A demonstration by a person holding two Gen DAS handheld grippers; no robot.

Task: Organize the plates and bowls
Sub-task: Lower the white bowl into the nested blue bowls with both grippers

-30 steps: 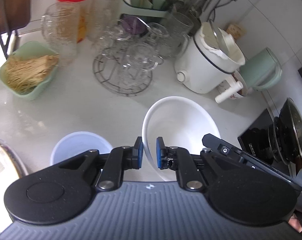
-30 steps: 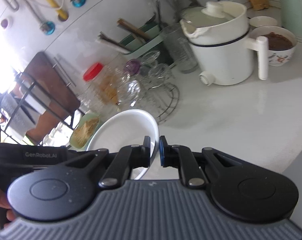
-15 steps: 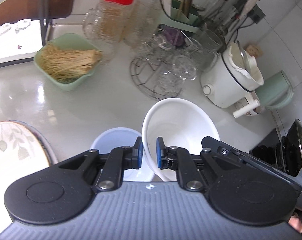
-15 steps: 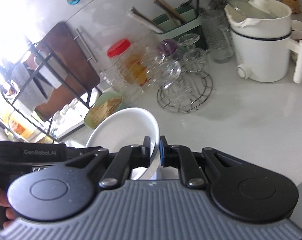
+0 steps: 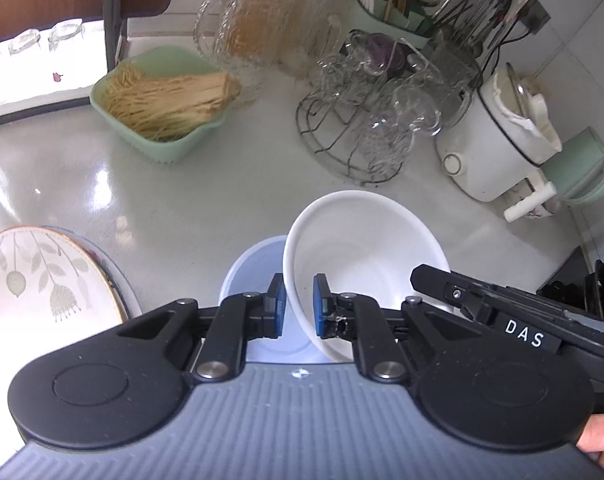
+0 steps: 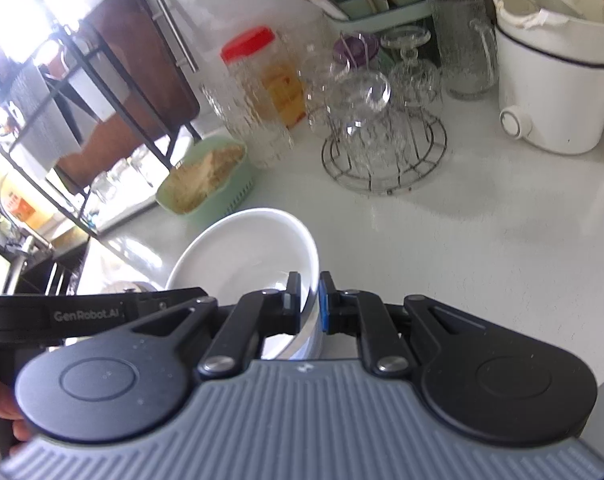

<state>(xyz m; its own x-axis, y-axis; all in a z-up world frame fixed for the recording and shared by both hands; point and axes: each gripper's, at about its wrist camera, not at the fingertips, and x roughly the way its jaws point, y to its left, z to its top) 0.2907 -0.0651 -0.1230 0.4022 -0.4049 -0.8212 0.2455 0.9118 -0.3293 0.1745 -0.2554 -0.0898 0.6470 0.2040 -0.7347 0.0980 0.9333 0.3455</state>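
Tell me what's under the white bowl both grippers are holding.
A pale blue bowl sits just below the white bowl, which the left gripper and right gripper clamp by its rim. The blue bowl's far side is covered.

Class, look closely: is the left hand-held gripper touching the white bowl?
Touching. In the left wrist view, the left hand-held gripper has its blue pads clamped on the white bowl's rim, one either side.

A green basket of noodles sits near the counter's back left. A red-lidded jar, a glass rack and a white cooker line the back edge
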